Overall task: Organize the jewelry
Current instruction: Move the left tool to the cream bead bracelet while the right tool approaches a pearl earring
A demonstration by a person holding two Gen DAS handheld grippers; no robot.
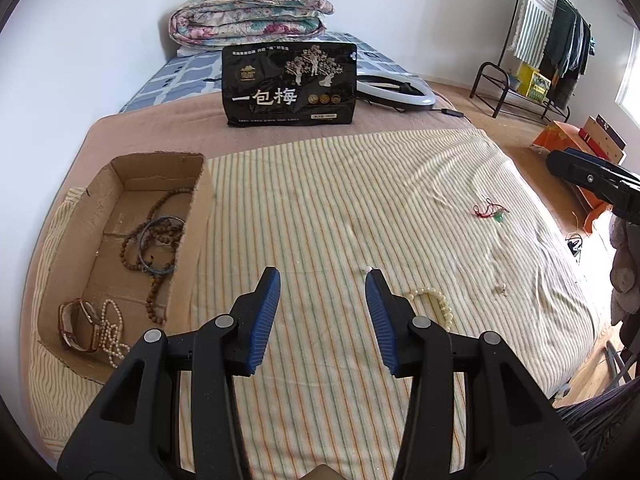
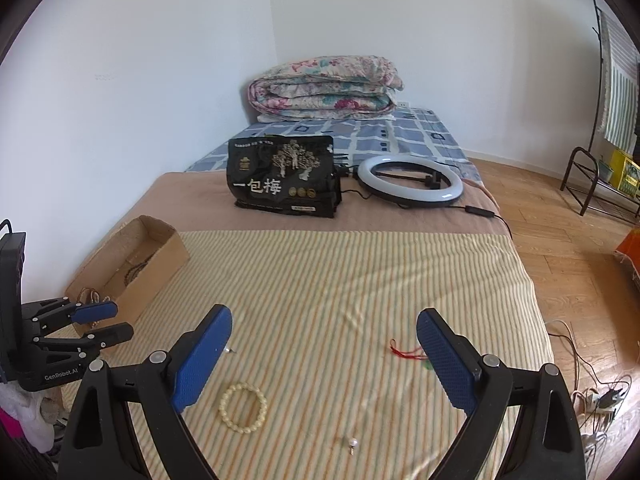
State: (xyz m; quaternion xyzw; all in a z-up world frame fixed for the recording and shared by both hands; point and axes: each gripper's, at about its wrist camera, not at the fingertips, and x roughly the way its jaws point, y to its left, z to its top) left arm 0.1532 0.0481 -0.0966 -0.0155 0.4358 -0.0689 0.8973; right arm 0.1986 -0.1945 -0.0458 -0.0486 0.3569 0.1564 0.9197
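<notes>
Left wrist view, open room: wide stretch of striped blanket (image 1: 320,208) ahead of the fingers, bare but for small items.
Left edge: cardboard box (image 1: 188,236) at the blanket's left side, near the wall; long side wall next to the stripes.
Box contents: brown bead strand (image 1: 154,236), dark bangle (image 1: 158,246), watch (image 1: 78,326), pearl strand (image 1: 112,334), all on the box floor.
Far edge: black snack bag (image 1: 290,84) upright on the brown cover, ring light (image 1: 396,88) just right of it, folded floral quilt (image 1: 248,14) behind.
Right edge: blanket drops off to wood floor.
Left gripper (image 1: 322,284): released, jaws spread wide, nothing between them, above the blanket.
Cream bead bracelet (image 1: 436,300): on the blanket just right of the left gripper's right finger, partly hidden behind it; touching or apart, cannot tell.
Red cord with green pendant (image 1: 490,210): well apart, toward the right edge.
Right wrist view, right gripper (image 2: 324,334): released, jaws wide apart, empty, over the blanket.
Bracelet here (image 2: 243,409): flat on the stripes near the left fingertip.
Small pearl earring (image 2: 353,444): between the fingers, low in view.
Red cord here (image 2: 406,354): just beside the right finger.
</notes>
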